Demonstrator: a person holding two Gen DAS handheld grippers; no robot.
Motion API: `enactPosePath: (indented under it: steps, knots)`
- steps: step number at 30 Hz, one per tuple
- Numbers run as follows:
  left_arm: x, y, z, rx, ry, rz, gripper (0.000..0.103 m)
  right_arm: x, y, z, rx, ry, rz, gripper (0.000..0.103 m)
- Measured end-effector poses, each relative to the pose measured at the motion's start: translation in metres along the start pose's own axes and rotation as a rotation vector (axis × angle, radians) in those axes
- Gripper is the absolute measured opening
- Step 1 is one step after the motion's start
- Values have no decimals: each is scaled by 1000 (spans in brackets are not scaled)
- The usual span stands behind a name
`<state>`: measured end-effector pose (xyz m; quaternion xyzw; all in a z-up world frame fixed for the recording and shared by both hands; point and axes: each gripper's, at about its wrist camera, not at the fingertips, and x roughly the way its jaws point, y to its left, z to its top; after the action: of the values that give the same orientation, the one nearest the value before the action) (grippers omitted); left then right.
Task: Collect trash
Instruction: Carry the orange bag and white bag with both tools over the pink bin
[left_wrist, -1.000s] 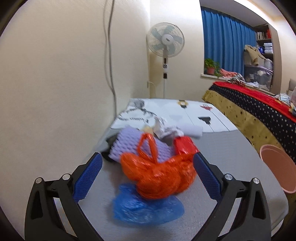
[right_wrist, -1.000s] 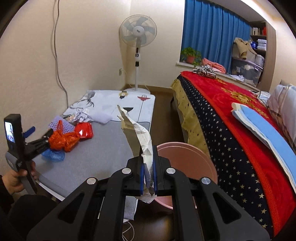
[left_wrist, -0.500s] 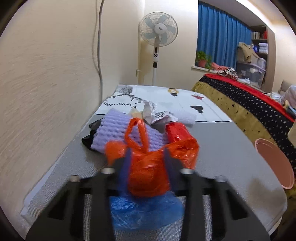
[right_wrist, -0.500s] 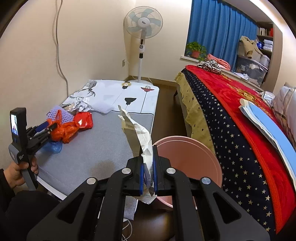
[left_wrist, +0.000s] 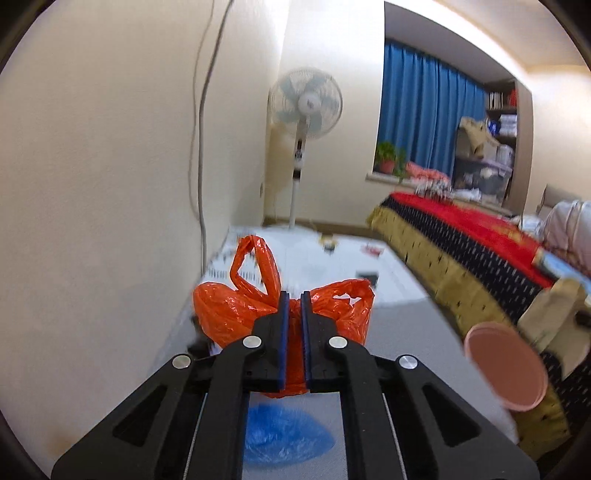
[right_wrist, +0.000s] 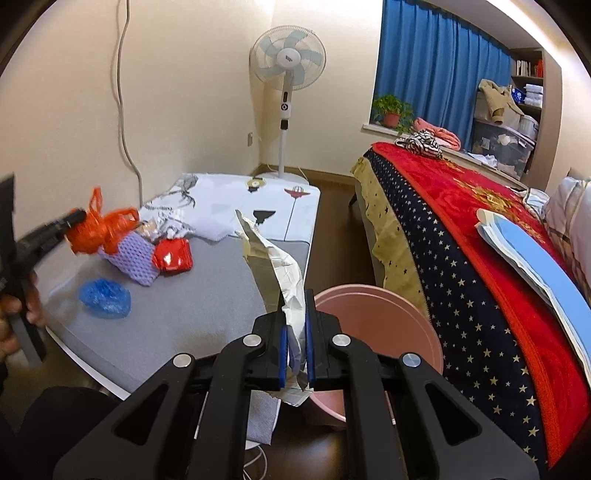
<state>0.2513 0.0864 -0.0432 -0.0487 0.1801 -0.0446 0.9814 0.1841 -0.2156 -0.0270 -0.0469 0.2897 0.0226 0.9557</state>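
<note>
The left claw (left_wrist: 292, 295) pinched a crinkly orange bag (left_wrist: 229, 310); the right claw (right_wrist: 295, 295) gripped crumpled paper (right_wrist: 284, 266).

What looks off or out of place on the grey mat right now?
Loose trash is scattered at the grey mat's far-left end: a crumpled blue plastic cover, a purple foam net, a red wrapper and crinkled foil. None is in the pink bin beside the mat. Nothing looks spilled or broken.
</note>
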Motion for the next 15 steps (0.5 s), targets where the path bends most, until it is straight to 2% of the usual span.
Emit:
enactPosePath:
  steps: [8,15]
  knots:
    - [-52,-28,72,8,-44,-47,6,-40,-12,24,65,-82,39,8]
    - [-88,-63,105,20,-45,-115,6,-86,-28,35,83,-129,43,8]
